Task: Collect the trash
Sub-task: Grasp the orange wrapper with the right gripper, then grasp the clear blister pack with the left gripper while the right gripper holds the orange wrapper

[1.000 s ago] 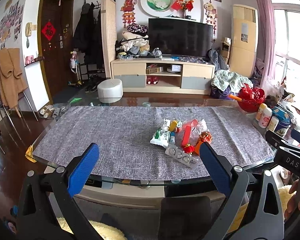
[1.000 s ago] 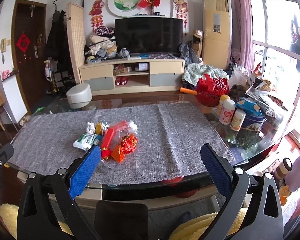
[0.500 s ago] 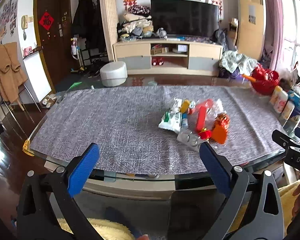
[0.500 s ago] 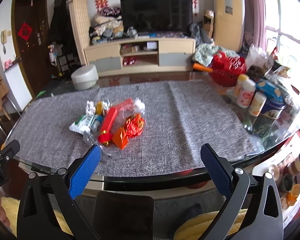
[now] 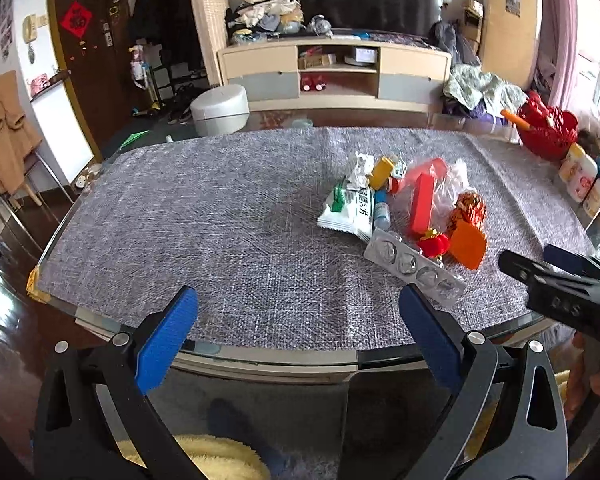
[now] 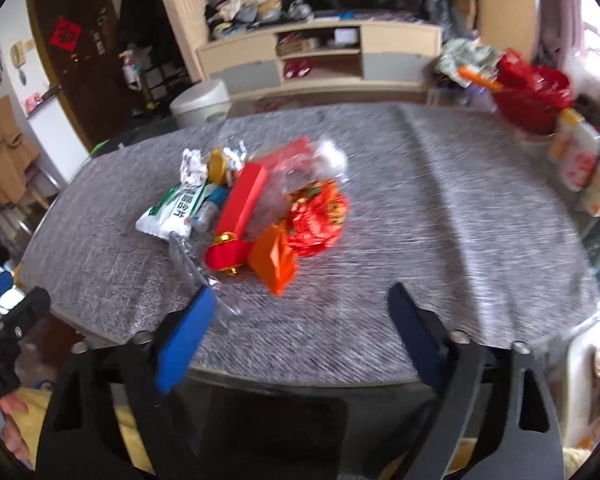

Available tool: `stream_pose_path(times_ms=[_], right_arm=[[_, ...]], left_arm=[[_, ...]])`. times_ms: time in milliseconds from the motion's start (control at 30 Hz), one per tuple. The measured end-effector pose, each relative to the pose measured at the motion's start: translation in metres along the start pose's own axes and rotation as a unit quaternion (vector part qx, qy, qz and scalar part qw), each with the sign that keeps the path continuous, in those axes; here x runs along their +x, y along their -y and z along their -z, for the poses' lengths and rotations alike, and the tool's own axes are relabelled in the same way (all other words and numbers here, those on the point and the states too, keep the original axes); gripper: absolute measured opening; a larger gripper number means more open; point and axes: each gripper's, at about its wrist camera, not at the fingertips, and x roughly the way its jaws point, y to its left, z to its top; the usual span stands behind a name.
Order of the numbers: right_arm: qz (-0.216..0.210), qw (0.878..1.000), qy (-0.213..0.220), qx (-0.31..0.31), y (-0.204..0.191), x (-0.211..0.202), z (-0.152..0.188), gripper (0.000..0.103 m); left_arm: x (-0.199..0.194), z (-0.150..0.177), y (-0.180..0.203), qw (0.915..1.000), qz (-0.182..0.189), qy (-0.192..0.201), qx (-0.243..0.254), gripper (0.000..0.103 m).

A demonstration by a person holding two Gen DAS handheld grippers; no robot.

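Trash (image 5: 404, 216) sits heaped on the grey cloth (image 5: 204, 232), wrappers overlapping (lower ones half hidden). Left gripper (image 5: 296, 320) hangs spread and empty at the near edge. Right gripper (image 6: 300, 316), its view motion-blurred, is narrowing its jaws around nothing yet.

Grey table runner (image 5: 188, 216), white stool (image 5: 219, 109), red basket (image 5: 548, 136).
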Motion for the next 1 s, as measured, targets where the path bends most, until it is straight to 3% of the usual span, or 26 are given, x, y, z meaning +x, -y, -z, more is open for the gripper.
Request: stream_pose_path(times_ms=[167, 533, 767, 1000], right_arm=[[-0.02, 1.0, -0.023, -0.003, 0.001, 0.025, -0.006, 0.055], [-0.062, 0.997, -0.053, -0.001, 0.0, 0.048, -0.006, 0.039], [-0.072, 0.996, -0.046, 0.0, 0.008, 0.051, -0.012, 0.012], [-0.063, 0.998, -0.016, -0.01, 0.024, 0.027, -0.017, 0.01]], left_arm=[[0.014, -0.001, 0.003, 0.9997, 0.02, -0.012, 0.0, 0.095], [0.03, -0.006, 0.032, 0.9967, 0.072, -0.031, 0.02, 0.095], [0.037, -0.009, 0.046, 0.9952, 0.086, -0.041, 0.024, 0.095], [0.049, -0.013, 0.062, 0.9931, 0.102, -0.053, 0.026, 0.095]])
